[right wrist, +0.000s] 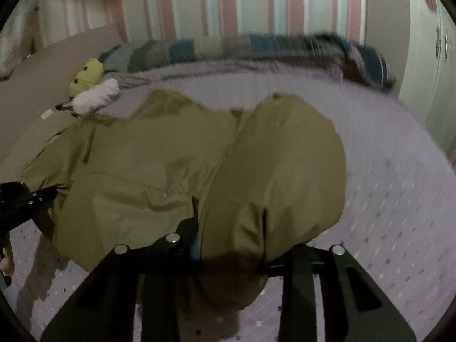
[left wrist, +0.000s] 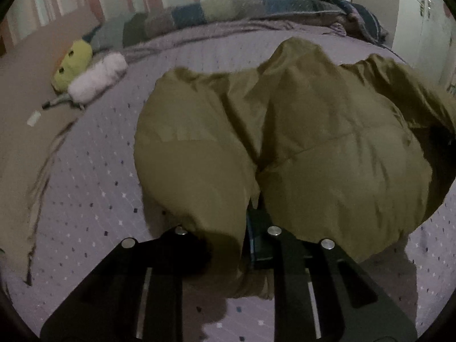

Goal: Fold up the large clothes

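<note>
- The left tongs (left wrist: 250, 228) are closed tight on a fold of the olive-green jacket (left wrist: 299, 142); the cloth runs between the two black arms and hides the tips, with a strip of blue pad showing just beside the pinch.
- The right tongs (right wrist: 228, 245) are clamped on another part of the same jacket (right wrist: 199, 171); its jaws stand slightly wider, with a thick bunch of fabric pressed between them and draping over the right-hand arm.
- No earlier view is given, so only the present grip is told.
- Both tongs point steeply downward toward the bed, each seen from behind along its own arms.
- In the right wrist view, the left tongs' black frame (right wrist: 25, 199) enters from the left edge, touching the jacket's far side, and part of the person's hand (right wrist: 7, 259) shows below it.
- The jacket lies on the lilac bedsheet (left wrist: 99, 185), near the middle of the bed, its near edge raised off the sheet at both pinches, casting shadow beneath, while its far part rests on the sheet.
- Well apart from the jacket, toward the far left of the bed, lie a yellow-green soft toy (left wrist: 74, 62) and a pale pink fluffy roll (left wrist: 97, 79), touching each other.
- A patchwork blanket (left wrist: 256, 8) is bunched along the far edge of the bed, under a striped wall (right wrist: 228, 5).
- Both views are blurred.
</note>
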Demonstrator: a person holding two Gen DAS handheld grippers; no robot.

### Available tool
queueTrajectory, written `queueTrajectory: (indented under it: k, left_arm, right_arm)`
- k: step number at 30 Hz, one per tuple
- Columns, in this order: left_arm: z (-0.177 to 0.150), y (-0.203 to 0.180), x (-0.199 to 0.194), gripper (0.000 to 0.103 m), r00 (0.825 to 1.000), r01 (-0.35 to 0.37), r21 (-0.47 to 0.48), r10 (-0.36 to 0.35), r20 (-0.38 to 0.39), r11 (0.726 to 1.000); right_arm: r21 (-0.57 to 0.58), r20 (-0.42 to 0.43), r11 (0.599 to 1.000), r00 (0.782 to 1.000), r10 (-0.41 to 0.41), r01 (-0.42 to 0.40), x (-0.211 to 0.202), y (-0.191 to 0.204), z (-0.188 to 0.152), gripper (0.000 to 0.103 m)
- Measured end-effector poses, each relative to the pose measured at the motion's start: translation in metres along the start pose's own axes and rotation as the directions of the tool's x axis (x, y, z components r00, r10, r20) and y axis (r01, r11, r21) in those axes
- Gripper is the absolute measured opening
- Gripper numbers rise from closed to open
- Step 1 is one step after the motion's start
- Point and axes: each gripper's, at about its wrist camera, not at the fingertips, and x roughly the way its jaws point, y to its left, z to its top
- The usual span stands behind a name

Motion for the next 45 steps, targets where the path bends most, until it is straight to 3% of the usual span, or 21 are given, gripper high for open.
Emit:
queueTrajectory:
  k: [5, 9, 12, 16, 20, 23, 27, 31, 35, 37, 39, 43, 45]
  left_arm:
    - [-0.037, -0.003, -0.043, 0.017, 0.999, 0.036, -0.041, -0.036, 0.013, 0.999]
    - [-0.086, -0.006, -0.074, 0.017, 0.997, 0.073, -0.063, -0.072, 0.019, 0.995]
    - [-0.124, 0.008, -0.091, 0.018, 0.994, 0.109, -0.134, -0.109, 0.008, 0.985]
    - [-0.160, 0.024, -0.081, 0.020, 0.994, 0.090, -0.164, -0.099, -0.045, 0.982]
    - [-0.172, 0.029, -0.059, 0.029, 0.990, 0.097, -0.167, -0.113, -0.090, 0.981]
    - [-0.175, 0.026, -0.051, 0.041, 0.991, 0.064, -0.140, -0.079, -0.107, 0.988]
    - [-0.171, 0.028, -0.043, 0.056, 0.989, 0.071, -0.162, -0.091, -0.117, 0.984]
    - [-0.181, 0.035, -0.052, 0.067, 0.992, 0.045, -0.169, -0.065, -0.112, 0.985]
    - [-0.196, 0.048, -0.068, 0.086, 0.995, -0.045, -0.155, 0.031, -0.090, 0.987]
    - [-0.202, 0.059, -0.073, 0.089, 0.995, -0.051, -0.175, 0.035, -0.091, 0.983]
    - [-0.207, 0.071, -0.076, 0.091, 0.995, -0.046, -0.206, 0.027, -0.095, 0.977]
    - [-0.217, 0.079, -0.074, 0.094, 0.990, -0.112, -0.216, 0.090, -0.110, 0.970]
    - [-0.223, 0.087, -0.068, 0.095, 0.984, -0.149, -0.234, 0.121, -0.131, 0.961]
  right_arm:
    - [-0.084, 0.087, 0.996, 0.996, -0.017, 0.025, -0.058, 0.004, -0.016, 0.031]
    - [-0.132, 0.090, 0.990, 0.995, -0.029, 0.041, -0.102, 0.002, -0.057, 0.031]
    - [-0.127, 0.037, 0.991, 0.999, -0.036, 0.041, -0.123, -0.012, -0.101, 0.031]
    - [-0.084, -0.081, 0.996, 0.996, -0.034, 0.027, -0.108, -0.038, -0.147, 0.035]
    - [0.039, -0.169, 0.999, 0.985, 0.021, -0.014, -0.084, -0.064, -0.176, 0.044]
    - [0.054, -0.202, 0.998, 0.979, 0.021, -0.010, -0.080, -0.070, -0.182, 0.056]
    - [0.034, -0.241, 0.999, 0.970, -0.017, 0.026, -0.082, -0.069, -0.185, 0.067]
    - [0.030, -0.246, 0.998, 0.968, -0.048, 0.057, -0.090, -0.066, -0.184, 0.068]
    - [0.101, -0.249, 0.993, 0.968, -0.037, 0.064, -0.097, -0.073, -0.188, 0.070]
    - [0.116, -0.244, 0.988, 0.967, -0.069, 0.100, -0.100, -0.075, -0.189, 0.082]
    - [0.123, -0.238, 0.984, 0.966, -0.099, 0.131, -0.103, -0.077, -0.192, 0.086]
    - [0.154, -0.235, 0.972, 0.962, -0.138, 0.177, -0.107, -0.085, -0.202, 0.087]
    - [0.177, -0.222, 0.955, 0.955, -0.197, 0.238, -0.112, -0.092, -0.207, 0.088]
